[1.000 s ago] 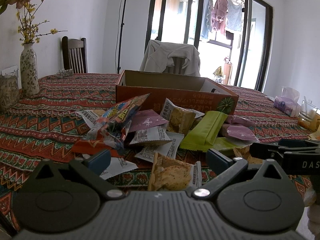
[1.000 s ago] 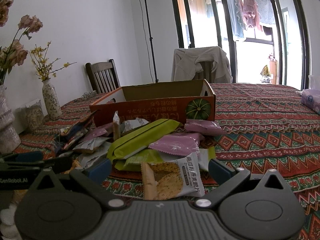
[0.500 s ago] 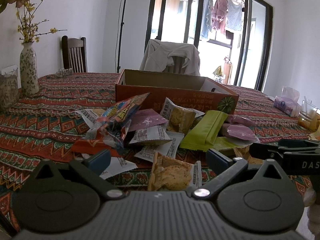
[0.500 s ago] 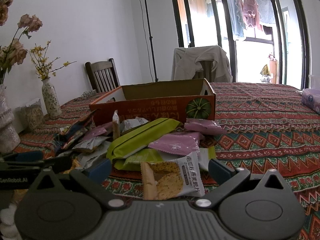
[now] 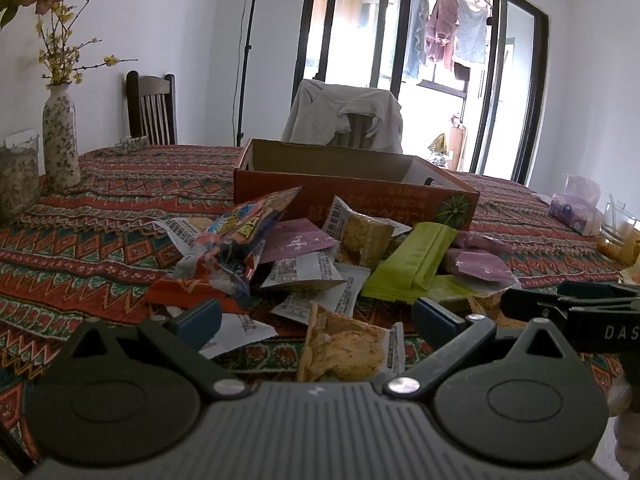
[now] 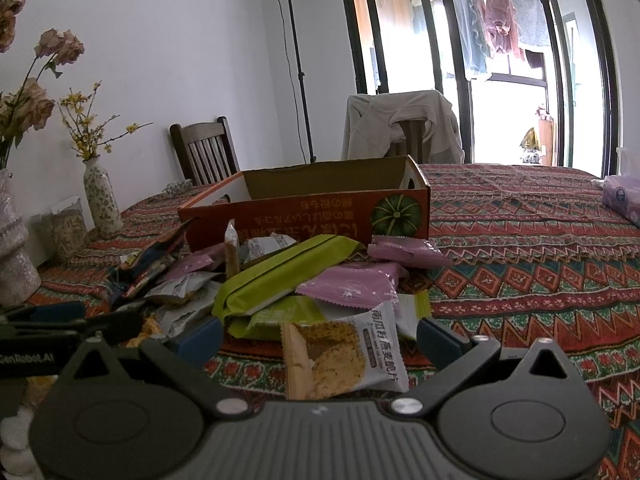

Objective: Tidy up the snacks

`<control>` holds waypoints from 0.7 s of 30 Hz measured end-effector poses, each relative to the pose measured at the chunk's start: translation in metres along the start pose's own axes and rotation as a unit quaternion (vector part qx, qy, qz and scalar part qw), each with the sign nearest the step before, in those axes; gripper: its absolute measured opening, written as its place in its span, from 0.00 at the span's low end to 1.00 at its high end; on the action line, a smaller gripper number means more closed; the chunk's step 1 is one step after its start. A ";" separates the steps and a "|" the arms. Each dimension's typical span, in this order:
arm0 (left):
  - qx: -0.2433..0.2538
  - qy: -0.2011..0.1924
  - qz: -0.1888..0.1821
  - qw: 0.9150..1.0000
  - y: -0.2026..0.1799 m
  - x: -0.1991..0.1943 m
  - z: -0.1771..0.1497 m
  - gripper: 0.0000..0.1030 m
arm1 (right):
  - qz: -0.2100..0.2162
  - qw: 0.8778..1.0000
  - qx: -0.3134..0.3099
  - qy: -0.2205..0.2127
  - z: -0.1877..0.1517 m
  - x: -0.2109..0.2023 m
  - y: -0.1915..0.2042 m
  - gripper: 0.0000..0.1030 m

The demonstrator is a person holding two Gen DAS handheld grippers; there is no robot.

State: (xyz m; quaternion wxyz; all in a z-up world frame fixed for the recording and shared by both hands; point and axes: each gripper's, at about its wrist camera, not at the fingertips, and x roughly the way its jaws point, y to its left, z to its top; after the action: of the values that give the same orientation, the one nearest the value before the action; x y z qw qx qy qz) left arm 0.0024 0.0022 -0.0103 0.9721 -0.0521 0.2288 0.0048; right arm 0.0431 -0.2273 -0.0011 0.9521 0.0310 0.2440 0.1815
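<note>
A pile of snack packs [image 5: 320,264] lies in the middle of the frame, on the table [image 5: 92,224]. Behind the pile stands an open box [image 5: 352,184]. Behind the box is a chair [image 5: 348,120] with a jacket on it. A vase [image 5: 60,140] stands on the table at the far left. At the right edge of the table lie a tissue pack [image 5: 574,208] and a glass [image 5: 618,224].

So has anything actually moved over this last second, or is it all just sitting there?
Nothing visibly changed. Both hand-held grippers, left and right, stay open and empty, each just behind a crinkly plastic cracker packet. The snack pile and the orange cardboard box lie as before.
</note>
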 end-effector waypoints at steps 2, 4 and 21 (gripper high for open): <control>-0.001 0.001 -0.001 1.000 0.001 0.000 0.000 1.00 | -0.001 1.000 0.000 0.001 0.000 0.000 0.000 1.00; -0.001 0.002 -0.001 1.000 0.001 0.001 0.000 1.00 | -0.002 1.000 -0.001 0.002 0.001 0.000 0.000 1.00; -0.007 0.008 0.004 1.000 0.005 0.003 -0.002 1.00 | -0.022 0.999 -0.015 0.019 -0.001 0.012 -0.001 1.00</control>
State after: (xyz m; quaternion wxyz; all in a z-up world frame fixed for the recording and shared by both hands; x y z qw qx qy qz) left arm 0.0042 0.0068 -0.0139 0.9698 -0.0581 0.2368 0.0100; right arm 0.0529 -0.2236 -0.0073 0.9515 0.0078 0.2597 0.1648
